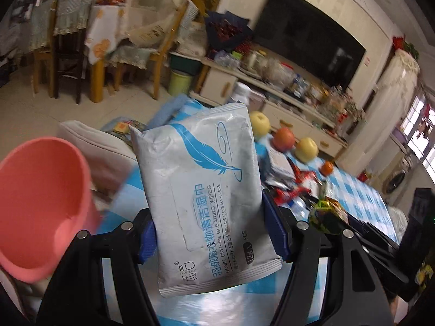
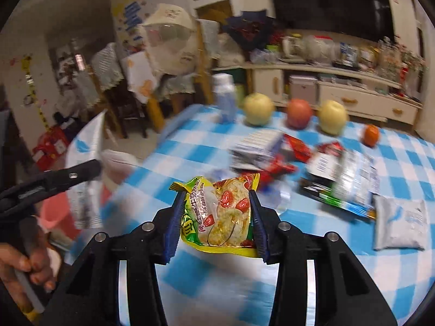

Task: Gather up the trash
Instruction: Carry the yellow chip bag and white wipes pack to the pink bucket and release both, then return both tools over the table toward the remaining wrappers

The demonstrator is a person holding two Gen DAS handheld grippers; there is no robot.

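My left gripper [image 1: 210,217] is shut on a silver wet-wipes pack [image 1: 201,168] with a blue feather print, held upright above the table. A pink bin [image 1: 40,190] stands close to its left. My right gripper [image 2: 216,203] is shut on a yellow-green snack packet [image 2: 220,214], its blue pads pressing both sides, lifted over the blue checked tablecloth [image 2: 394,146]. Its packet [image 1: 326,212] shows at the right of the left wrist view. In the right wrist view the left gripper [image 2: 92,167] and wipes pack [image 2: 87,141] are at the far left.
Loose wrappers [image 2: 274,160], a blue-white packet [image 2: 350,182] and a second silver pack [image 2: 399,222] lie on the table. Behind them stand two yellow apples [image 2: 257,108], a red apple [image 2: 299,112], an orange [image 2: 371,134] and a bottle [image 2: 224,97]. Chairs and a TV cabinet lie beyond.
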